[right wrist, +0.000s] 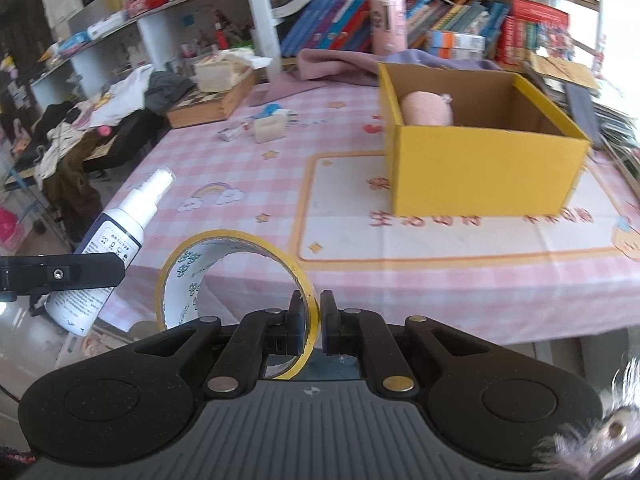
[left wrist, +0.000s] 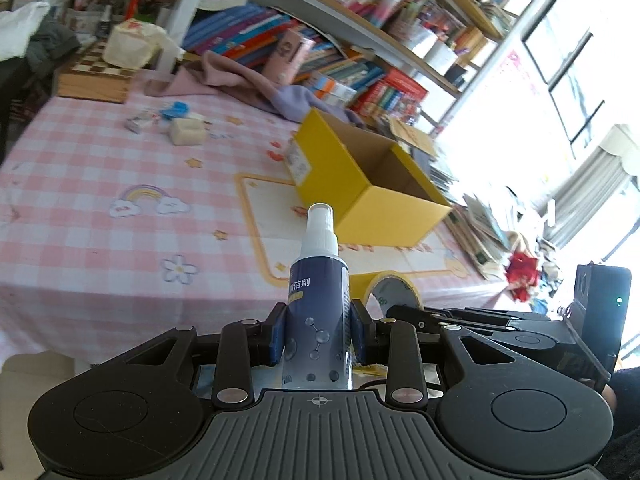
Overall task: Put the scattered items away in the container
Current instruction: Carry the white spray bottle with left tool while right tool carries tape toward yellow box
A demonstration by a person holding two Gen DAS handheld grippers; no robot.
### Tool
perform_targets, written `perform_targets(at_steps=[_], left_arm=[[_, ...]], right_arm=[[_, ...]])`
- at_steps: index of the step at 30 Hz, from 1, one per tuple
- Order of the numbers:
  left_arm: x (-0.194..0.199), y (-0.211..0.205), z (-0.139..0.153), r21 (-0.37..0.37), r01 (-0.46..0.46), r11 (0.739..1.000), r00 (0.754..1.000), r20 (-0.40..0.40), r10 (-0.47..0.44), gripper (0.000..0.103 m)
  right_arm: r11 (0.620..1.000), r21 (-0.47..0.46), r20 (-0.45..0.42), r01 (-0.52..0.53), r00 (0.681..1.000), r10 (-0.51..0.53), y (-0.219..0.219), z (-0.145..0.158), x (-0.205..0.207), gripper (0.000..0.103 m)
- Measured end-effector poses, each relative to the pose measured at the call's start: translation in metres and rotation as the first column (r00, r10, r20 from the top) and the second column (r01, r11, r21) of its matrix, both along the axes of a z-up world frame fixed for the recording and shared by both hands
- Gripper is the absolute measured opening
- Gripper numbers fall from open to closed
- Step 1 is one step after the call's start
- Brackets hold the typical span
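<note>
There were two grippers, and each one held one thing. The left gripper (left wrist: 318,336) squeezed one spray bottle (left wrist: 318,300) between its two blue pads, with the white nozzle pointing up. The right gripper (right wrist: 314,322) was pinched tight on the rim of one roll of yellow tape (right wrist: 236,276). Both things hung in the air near the front edge of the table (right wrist: 400,292) — not yet over the box.

One yellow cardboard box (right wrist: 480,168) stood open on the pink checked tablecloth (left wrist: 100,168). Inside it lay one pink roll-shaped thing (right wrist: 427,108), close to the left wall.

Further back on the cloth sat a few small things close together — a cream block (right wrist: 270,130), a blue piece (right wrist: 272,110) and a small packet (right wrist: 232,133). Behind them lay a chessboard box (right wrist: 212,102) and a bunched pink and purple cloth (left wrist: 248,80). Nothing stood between the grippers and the box.
</note>
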State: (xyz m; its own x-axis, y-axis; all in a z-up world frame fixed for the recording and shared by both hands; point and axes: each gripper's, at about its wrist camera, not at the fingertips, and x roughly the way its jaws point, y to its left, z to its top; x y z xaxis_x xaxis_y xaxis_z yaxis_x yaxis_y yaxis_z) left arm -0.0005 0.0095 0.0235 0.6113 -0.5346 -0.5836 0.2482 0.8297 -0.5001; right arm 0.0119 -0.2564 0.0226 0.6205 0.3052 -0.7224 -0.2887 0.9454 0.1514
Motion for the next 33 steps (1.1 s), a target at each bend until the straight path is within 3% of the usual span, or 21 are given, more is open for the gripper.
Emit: perform_targets(at_steps=[7,13,33], left_arm=[[0.004,-0.025,-0.001,-0.023,0.082,0.996,0.997,0.007,-0.082,0.031],[0.009,-0.051,0.003,0.008,0.158,0.987,0.987,0.025,-0.158,0.031],[0.045,-0.135,0.004,0.016,0.363,0.932,0.931,0.027,-0.363,0.031]], right_arm=[[0.995,-0.016,-0.003,0.098,0.995,-0.098,-0.031,0.0,-0.018,0.007],[0.985,-0.013,-0.002,0.174,0.985,-0.174,-0.054,0.0,-0.025,0.007],[0.937,-0.012,-0.013,0.35,0.937,-0.35,-0.126,0.0,-0.025,0.007]])
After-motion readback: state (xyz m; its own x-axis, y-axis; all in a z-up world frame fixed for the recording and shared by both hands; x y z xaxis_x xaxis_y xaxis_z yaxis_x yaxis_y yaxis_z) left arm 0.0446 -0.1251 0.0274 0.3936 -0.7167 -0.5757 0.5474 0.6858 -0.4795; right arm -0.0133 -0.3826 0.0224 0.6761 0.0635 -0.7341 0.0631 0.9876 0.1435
